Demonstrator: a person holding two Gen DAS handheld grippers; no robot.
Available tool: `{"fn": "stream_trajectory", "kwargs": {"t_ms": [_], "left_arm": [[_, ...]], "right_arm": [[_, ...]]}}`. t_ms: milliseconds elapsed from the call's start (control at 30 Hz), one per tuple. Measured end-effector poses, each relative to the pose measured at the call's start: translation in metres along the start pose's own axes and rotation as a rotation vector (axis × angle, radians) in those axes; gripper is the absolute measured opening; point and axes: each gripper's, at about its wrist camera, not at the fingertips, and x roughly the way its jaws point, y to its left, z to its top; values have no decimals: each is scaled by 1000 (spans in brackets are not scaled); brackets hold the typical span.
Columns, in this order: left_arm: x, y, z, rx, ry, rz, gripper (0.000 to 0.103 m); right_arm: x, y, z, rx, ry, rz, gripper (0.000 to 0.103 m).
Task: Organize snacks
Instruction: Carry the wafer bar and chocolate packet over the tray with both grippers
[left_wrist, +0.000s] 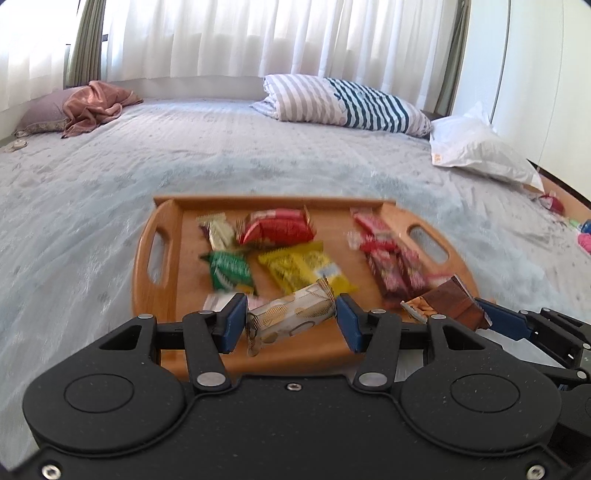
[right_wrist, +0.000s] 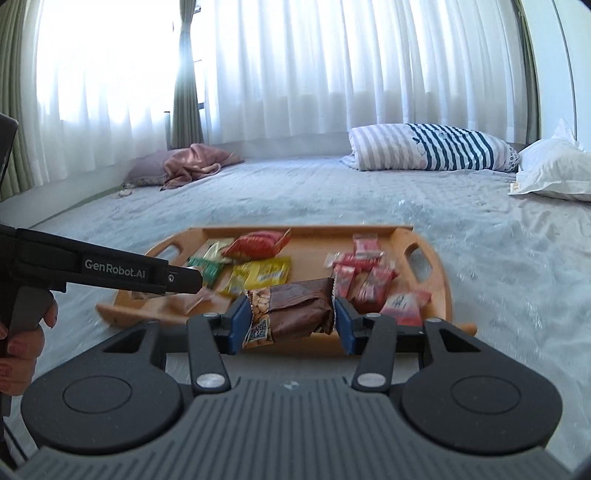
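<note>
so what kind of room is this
Most likely a bedroom: a wide bed with a striped pillow, sheer curtains over the window behind, and a wooden snack tray set on the bedcover.

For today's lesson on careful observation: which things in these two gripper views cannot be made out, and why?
- Left wrist: printing on the tray's wrappers, blurred.
- Left wrist: small packet, hidden behind the left gripper's finger.
- Right wrist: packet under the other gripper, blurred, partly covered.
- Both: the tray's near rim, behind held snacks.

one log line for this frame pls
left tool: shut on white bar | right tool: shut on brown bar | both over tray on bed
</note>
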Motion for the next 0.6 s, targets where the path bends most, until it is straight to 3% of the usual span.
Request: {"fn": "stream_trajectory", "kwargs": {"t_ms": [600], "left_arm": [[69, 15, 70, 13, -4, 31, 50]], "right_arm": [[71, -23, 32, 53, 47, -48, 54]]}}
